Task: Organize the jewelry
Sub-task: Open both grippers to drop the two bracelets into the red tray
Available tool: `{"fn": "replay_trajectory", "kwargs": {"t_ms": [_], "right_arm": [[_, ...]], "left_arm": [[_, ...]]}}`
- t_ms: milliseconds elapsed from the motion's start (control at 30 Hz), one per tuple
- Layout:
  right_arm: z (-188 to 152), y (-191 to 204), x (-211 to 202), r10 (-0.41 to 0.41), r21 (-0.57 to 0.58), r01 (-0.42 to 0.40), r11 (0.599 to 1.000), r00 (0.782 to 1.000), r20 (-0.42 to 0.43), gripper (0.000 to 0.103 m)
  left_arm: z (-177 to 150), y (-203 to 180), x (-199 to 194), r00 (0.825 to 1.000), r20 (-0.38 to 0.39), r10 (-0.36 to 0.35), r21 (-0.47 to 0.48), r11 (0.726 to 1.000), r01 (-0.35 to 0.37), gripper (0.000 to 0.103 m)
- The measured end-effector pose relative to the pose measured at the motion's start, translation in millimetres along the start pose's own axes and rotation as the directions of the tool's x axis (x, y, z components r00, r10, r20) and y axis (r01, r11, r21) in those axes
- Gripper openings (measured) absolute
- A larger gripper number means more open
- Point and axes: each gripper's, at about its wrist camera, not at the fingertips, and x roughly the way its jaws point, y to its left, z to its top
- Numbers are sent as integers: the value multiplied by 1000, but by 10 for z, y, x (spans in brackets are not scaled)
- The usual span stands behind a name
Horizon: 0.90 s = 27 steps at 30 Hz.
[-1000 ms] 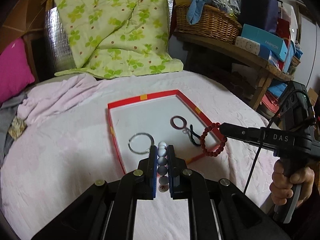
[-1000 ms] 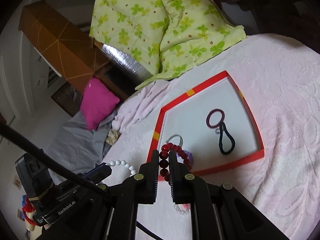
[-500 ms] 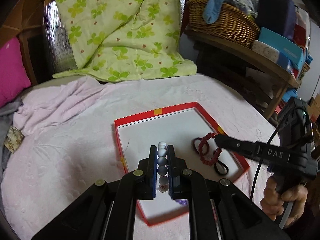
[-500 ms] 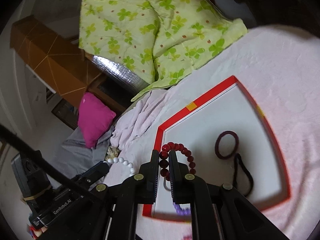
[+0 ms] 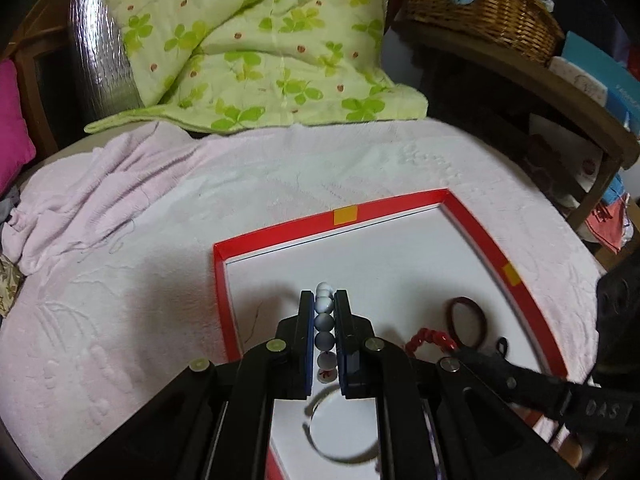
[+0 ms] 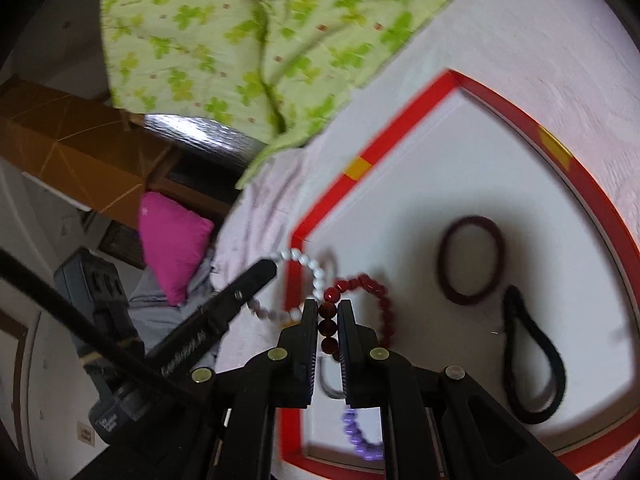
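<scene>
Two hand-held grippers hang over a red-rimmed tray (image 5: pixel 400 204) with a white floor, set on a pink blanket (image 5: pixel 120 280); the left gripper (image 5: pixel 325 312) is pressed together on a white bead bracelet (image 5: pixel 324 300), its beads stacked between the pads above the tray's left side; the right gripper (image 6: pixel 329 316) pinches a dark red bead bracelet (image 6: pixel 370 284), whose loop hangs over the tray floor just inside the left rim. Already lying in the tray — a maroon hair band (image 6: pixel 470 260) toward the right rim, a black hair tie (image 6: pixel 532 360) touching it on the near side, a purple bead bracelet (image 6: pixel 358 436) by the near rim, partly hidden by the gripper, and a thin metal bangle (image 5: pixel 340 424) under the left gripper. Beyond the blanket's far edge — a green clover-print quilt (image 5: pixel 260 40) and a wicker basket (image 5: pixel 480 8) on a wooden shelf.
</scene>
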Motion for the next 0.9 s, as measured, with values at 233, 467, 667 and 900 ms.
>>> {"fn": "replay_trajectory", "kwargs": {"t_ms": [233,467,667,900], "right_arm": [[66,-193,-70,-109,25,109,994,994,-4,14],[88,-206,-163,-145,28,145,989,989,-11,25],[71,-119,-317,-139,7,139,990,990,17,25],[12,-33,-523,-134,-19,135,991,991,26,25]], "left_arm": [[-74,-23,197,999,-32,25,-21,999,-26,11],[-260,-107,-100,994,33,106,16,994,-107,60],[-488,-239,-454,982,59,180,53,982,-184,65],[-740,-379,-812,972,88,217,62,973,-223,67]]}}
